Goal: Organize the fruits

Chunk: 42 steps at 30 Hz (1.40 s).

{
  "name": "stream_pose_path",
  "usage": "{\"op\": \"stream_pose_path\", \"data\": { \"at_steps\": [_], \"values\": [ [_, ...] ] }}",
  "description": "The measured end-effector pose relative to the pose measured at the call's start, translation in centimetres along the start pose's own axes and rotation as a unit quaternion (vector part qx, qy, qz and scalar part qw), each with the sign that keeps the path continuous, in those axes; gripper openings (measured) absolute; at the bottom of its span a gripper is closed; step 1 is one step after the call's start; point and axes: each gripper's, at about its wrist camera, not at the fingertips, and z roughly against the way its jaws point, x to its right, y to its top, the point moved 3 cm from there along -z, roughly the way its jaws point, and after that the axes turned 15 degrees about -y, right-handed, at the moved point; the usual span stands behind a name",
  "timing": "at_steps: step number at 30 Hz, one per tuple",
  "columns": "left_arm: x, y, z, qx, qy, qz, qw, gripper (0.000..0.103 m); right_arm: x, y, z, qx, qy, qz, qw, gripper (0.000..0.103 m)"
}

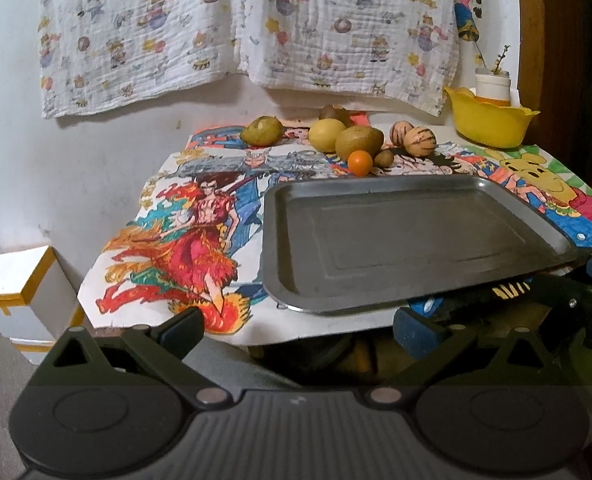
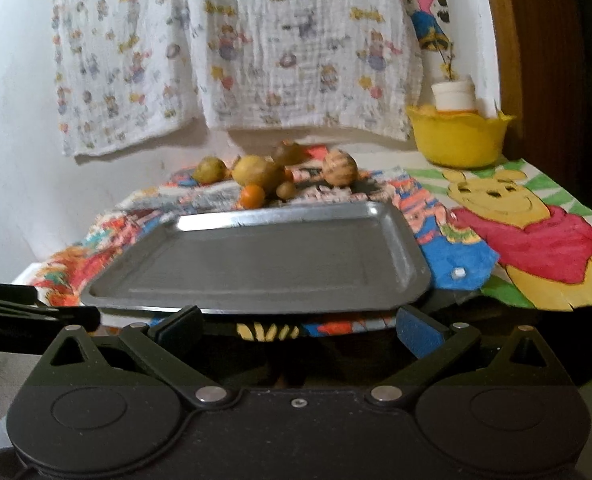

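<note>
The fruits (image 1: 348, 140) lie in a loose cluster at the far side of the worktop (image 1: 336, 322), just beyond the far rim of the bare metal tray (image 1: 416, 236), so the tray likely waits near the person as the place to gather them. None is on it yet; the task looks barely begun. Both grippers hang back at the near edge. The left gripper (image 1: 298, 330) has its fingers spread wide and holds nothing; the right gripper (image 2: 298, 326) is likewise wide and empty. The left view separates the fruits clearly: a small orange (image 1: 360, 163), a lemon (image 1: 327, 135), two striped ones. The right view blurs them but shows the yellow bowl (image 2: 458, 136) and the coloured drawings more fully.
</note>
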Motion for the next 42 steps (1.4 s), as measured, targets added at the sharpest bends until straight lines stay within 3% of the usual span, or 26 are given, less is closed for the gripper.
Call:
{"op": "stream_pose_path", "data": {
  "at_steps": [13,25,42],
  "values": [
    [-2.0,3.3,-1.3,0.016,-0.006,0.011,0.9998,0.103,-0.8,2.3,-2.0,0.022,0.012,0.011,1.000,0.103],
    [-5.6,7.4,-6.3,0.003,-0.002,0.016,0.9999,0.103,-2.7,4.8,-7.3,0.009,0.011,0.050,0.999,0.103],
    [-7.8,13.4,-14.5,-0.029,-0.068,-0.013,0.9972,0.103,-3.2,9.2,-13.1,0.009,0.001,0.133,0.991,0.103]
  ]
}}
